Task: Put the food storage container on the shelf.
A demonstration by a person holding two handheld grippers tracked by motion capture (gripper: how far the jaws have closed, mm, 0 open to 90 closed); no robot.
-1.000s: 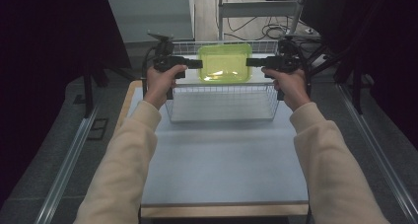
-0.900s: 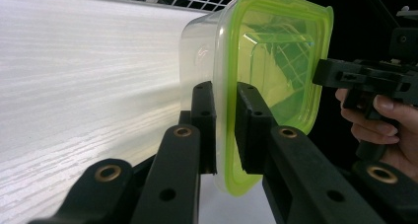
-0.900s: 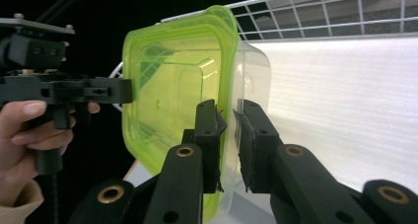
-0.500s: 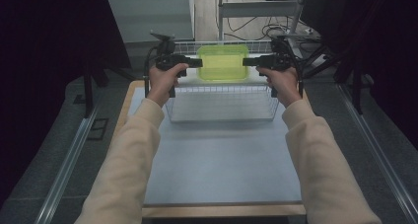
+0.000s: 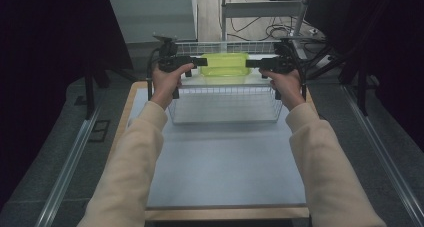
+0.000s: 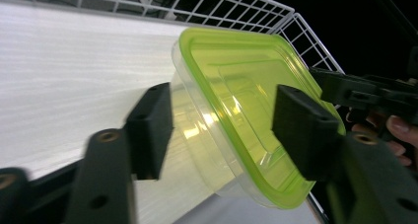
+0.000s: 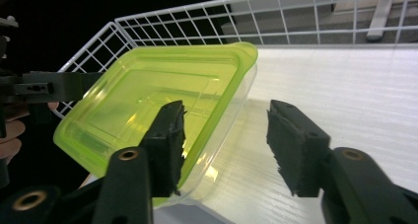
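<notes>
Grippers first: the left gripper (image 6: 219, 130), a black two-jaw tool in the person's left hand (image 5: 167, 82), has its jaws parted after just opening. Between them sits the near end of a clear plastic food container with a lime-green lid (image 6: 246, 110), but the pads stand off its sides and press on nothing. The right gripper (image 7: 224, 145), in the right hand (image 5: 286, 84), has likewise just opened – its jaws are spread, one pad in front of the container's (image 7: 162, 110) corner and the other well clear over the white surface, so nothing is held.

Seen from the high view, the two grippers point toward each other, the left gripper (image 5: 200, 62) and the right gripper (image 5: 251, 63) each close to one end of the container (image 5: 224, 65). The container lies inside a white wire basket (image 5: 225, 99), toward the basket's far wall, resting on the basket's floor. In both gripper views it appears tilted, though those cameras turn with the hands.

The basket stands at the far end of a pale grey table top (image 5: 225, 172) – the person's cream sleeves (image 5: 130, 167) reach forward over it from the near edge.
</notes>
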